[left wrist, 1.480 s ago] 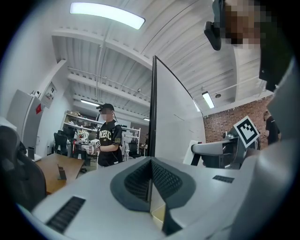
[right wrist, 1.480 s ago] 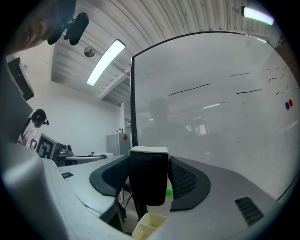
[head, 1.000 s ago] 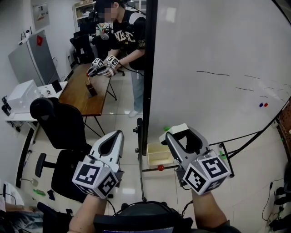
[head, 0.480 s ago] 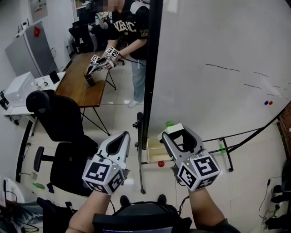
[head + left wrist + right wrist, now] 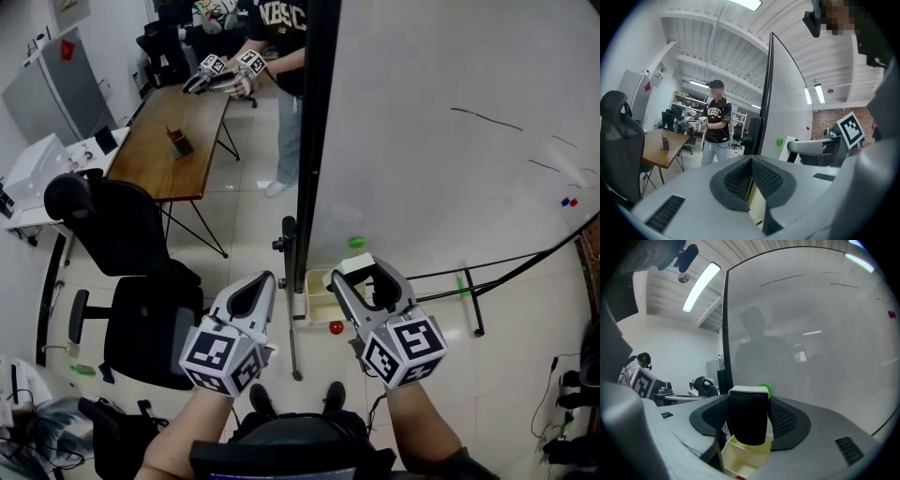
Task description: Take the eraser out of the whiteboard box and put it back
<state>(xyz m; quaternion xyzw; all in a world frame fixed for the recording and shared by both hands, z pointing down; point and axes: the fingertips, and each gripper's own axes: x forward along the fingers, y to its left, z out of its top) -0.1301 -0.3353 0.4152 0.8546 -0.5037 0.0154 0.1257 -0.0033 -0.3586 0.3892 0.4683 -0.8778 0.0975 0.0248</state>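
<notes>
step: eraser is out of the box and in the right claw, so I judge this is the put-back leg.
right claw: clenched on the eraser, pads on its two sides, black felt facing the camera, white back on top.
left claw: jaws together, nothing between them.
eraser place: between the right claw's jaws, above the box and clear of it, not touching.
box place: box sits just below and slightly ahead of the right claw's tips, open side up, looks empty.
board: board straight ahead of the right claw; green magnet just behind the eraser's top.
how to do it well: bring the tips down over the opening, keep the eraser upright so it clears the rim, line its long side up with the box, let go only once it is inside. Don't knock the box wall.
risk: a tilted eraser could catch on the rim.
hand pose: both forearms side by side, claws pointing close to level with a slight dip, marker cubes toward the person.
left claw place: beside the right claw, well apart from the box, idle by my read.
</notes>
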